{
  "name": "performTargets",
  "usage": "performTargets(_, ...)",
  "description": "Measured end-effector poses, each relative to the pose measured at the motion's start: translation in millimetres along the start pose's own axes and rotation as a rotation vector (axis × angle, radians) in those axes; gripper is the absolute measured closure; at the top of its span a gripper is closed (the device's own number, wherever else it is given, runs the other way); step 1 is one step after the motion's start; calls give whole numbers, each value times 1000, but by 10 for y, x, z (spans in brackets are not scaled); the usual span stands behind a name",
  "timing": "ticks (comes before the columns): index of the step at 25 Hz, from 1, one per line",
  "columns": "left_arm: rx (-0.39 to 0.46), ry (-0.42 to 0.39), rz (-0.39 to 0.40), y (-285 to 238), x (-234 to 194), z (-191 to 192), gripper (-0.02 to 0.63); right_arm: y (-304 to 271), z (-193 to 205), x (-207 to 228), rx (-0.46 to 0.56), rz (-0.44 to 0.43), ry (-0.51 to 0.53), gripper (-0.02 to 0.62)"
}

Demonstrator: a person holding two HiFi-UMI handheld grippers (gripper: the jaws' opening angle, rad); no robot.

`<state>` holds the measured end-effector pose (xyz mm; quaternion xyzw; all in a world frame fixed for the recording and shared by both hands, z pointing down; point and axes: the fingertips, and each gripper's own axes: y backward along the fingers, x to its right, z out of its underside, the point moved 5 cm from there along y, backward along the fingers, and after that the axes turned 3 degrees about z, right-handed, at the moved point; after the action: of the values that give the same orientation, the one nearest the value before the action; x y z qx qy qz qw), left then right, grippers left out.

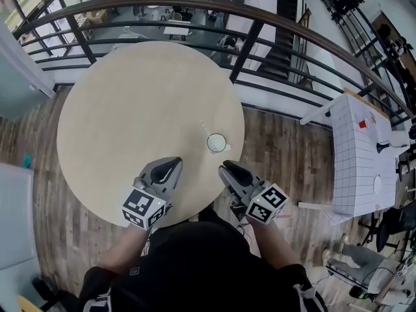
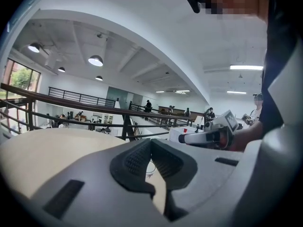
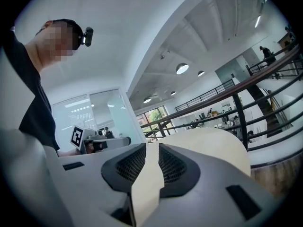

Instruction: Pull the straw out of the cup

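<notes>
A small clear cup stands on the round pale table, near its right front edge. A thin pale straw runs up-left from the cup's rim; I cannot tell whether its end rests in the cup or on the table. My left gripper hovers just left of and nearer than the cup, its jaws touching at the tips and holding nothing. The cup shows through the gap below the left gripper's tips. My right gripper is just in front of the cup, its jaws a narrow gap apart with nothing between them.
A dark metal railing curves round the far side of the table, with a lower floor beyond it. A white gridded table carrying small items stands to the right. The wood floor lies between the two tables.
</notes>
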<state>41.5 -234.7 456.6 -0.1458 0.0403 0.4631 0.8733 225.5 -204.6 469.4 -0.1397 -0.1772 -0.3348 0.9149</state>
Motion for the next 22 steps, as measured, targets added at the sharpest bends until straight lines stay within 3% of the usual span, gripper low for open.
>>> performTargets(13,-65,42,-24,-562,-341,498,598,-503,375,798,-126,42,102,489)
performTargets(22,-86,56,-42,-799,-592,711,598,-828,572,1111,-212,40,198,422)
